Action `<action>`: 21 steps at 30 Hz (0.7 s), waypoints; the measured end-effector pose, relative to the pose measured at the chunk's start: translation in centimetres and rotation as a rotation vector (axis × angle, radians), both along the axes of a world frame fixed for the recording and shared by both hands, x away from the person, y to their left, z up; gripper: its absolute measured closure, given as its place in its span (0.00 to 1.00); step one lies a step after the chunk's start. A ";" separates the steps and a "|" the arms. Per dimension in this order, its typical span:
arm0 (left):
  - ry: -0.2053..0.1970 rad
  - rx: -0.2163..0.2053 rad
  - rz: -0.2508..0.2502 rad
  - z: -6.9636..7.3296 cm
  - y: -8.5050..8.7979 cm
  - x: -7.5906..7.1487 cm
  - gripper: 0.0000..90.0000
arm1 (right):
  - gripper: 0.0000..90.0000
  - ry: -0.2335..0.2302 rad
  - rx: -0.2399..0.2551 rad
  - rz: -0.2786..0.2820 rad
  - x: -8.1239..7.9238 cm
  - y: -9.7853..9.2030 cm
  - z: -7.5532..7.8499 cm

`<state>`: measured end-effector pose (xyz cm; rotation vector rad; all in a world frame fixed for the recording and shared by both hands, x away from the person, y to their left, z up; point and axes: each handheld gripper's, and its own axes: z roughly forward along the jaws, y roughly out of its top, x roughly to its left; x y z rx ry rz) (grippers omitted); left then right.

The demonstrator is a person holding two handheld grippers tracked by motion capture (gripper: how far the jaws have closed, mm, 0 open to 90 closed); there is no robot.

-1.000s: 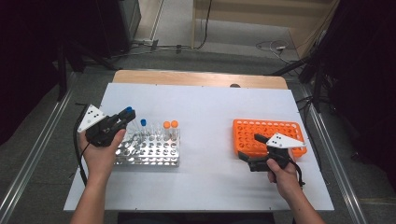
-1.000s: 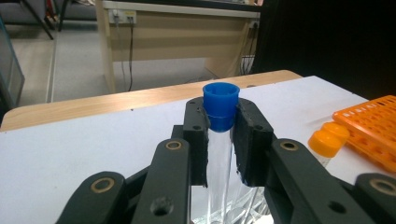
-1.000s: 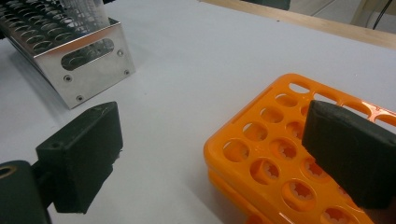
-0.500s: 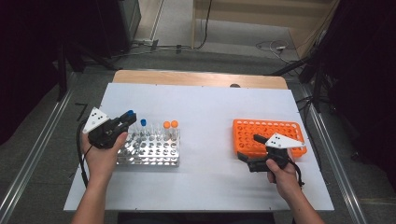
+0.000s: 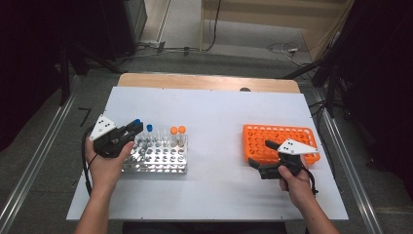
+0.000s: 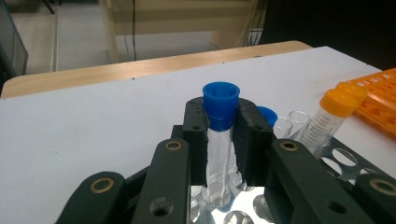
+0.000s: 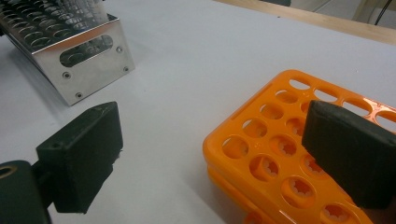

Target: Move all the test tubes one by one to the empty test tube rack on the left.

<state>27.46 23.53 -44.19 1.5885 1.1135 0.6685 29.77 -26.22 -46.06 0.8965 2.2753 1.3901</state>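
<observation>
White tabletop (image 5: 214,112) fills the middle of the high view; a steel rack (image 5: 158,158) sits at centre left and an orange rack (image 5: 277,139) at centre right; the left gripper (image 6: 219,140) is clamped on a blue-capped tube (image 6: 220,108) standing upright in the steel rack; the right gripper (image 7: 210,158) hangs wide apart and empty, at the orange rack's near edge.

Both forearms come in bare, no sleeves. The left gripper (image 5: 132,129) is black, topped by a white three-cornered plate with small dark dots, and a black cable loops off beside the wrist. Brass-ringed pivots dot its arms. The right gripper (image 5: 260,153) matches: black body, white plate, blocky black pads (image 7: 79,154).
</observation>
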 end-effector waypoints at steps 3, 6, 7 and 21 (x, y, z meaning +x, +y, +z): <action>0.010 0.007 0.003 0.1 0.0 0.0 0.85 | 0.04 0.000 0.001 -0.002 0.0 0.0 0.0; 0.026 0.012 0.005 0.1 0.0 0.0 0.85 | 0.04 0.004 0.003 -0.005 0.0 -0.1 0.0; 0.031 0.014 0.004 0.0 0.0 0.0 0.85 | 0.04 0.003 0.002 -0.005 0.0 -0.1 0.0; 0.101 0.040 0.000 -0.3 -0.2 0.2 0.85 | 0.04 0.004 0.002 -0.006 0.0 -0.1 0.0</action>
